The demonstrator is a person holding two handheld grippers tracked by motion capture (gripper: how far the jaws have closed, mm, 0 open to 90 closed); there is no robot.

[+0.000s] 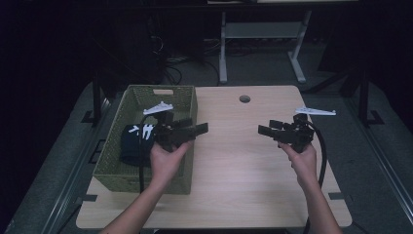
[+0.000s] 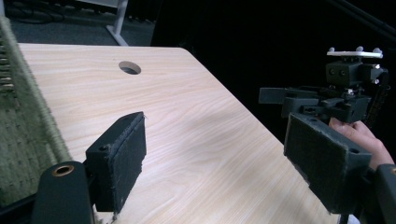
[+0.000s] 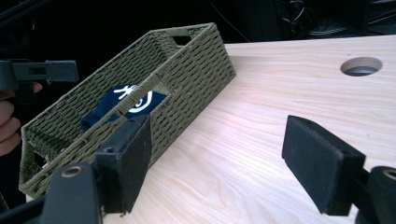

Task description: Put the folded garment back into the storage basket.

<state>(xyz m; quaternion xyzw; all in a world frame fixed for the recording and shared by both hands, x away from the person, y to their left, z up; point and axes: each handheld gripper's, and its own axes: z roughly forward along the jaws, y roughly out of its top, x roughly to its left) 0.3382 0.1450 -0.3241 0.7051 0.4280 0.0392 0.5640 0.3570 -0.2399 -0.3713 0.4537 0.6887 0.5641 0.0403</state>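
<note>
A green woven basket (image 1: 146,181) stands on the left part of the wooden table (image 1: 234,175). A dark blue cloth with white print (image 1: 129,145) lies inside it. My left gripper (image 1: 197,127) hovers over the basket's right rim, pointing right, with its jaws wide apart and nothing between them. Over the table's right side my right gripper (image 1: 268,127) points left toward it, also open and empty. The left gripper view has its own gripper (image 2: 217,126) above bare wood, the right gripper (image 2: 327,100) beyond. From the right gripper (image 3: 219,128) I see the basket (image 3: 196,65) and the cloth (image 3: 109,109).
A round cable hole (image 1: 245,99) sits near the table's far edge. A white desk frame (image 1: 263,34) and cables lie on the dark floor beyond. A stretch of bare wood separates the two grippers. The table's right edge runs close by the right hand (image 1: 304,163).
</note>
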